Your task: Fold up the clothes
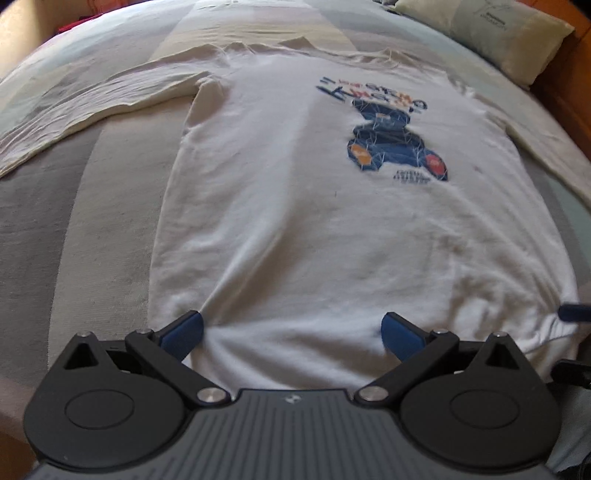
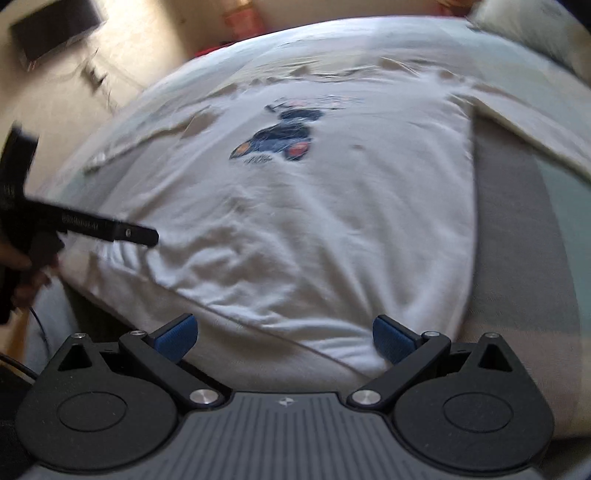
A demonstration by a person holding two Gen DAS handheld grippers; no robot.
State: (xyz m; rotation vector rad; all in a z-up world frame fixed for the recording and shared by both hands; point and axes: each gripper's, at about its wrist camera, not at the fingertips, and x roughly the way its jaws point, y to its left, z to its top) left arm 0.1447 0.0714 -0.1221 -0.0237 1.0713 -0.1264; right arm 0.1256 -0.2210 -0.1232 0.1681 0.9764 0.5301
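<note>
Shirt: white long-sleeved shirt (image 1: 295, 206) spread flat, print up, on the striped bedspread (image 1: 74, 206).
Left gripper (image 1: 291, 332): jaws wide apart over the hem, holding nothing.
Right gripper (image 2: 284, 338): jaws spread wide at the hem's corner, empty.

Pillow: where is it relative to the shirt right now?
In the left wrist view the pillow sits at the far right corner of the bed, beyond the white shirt's collar end and beside its right sleeve.
</note>
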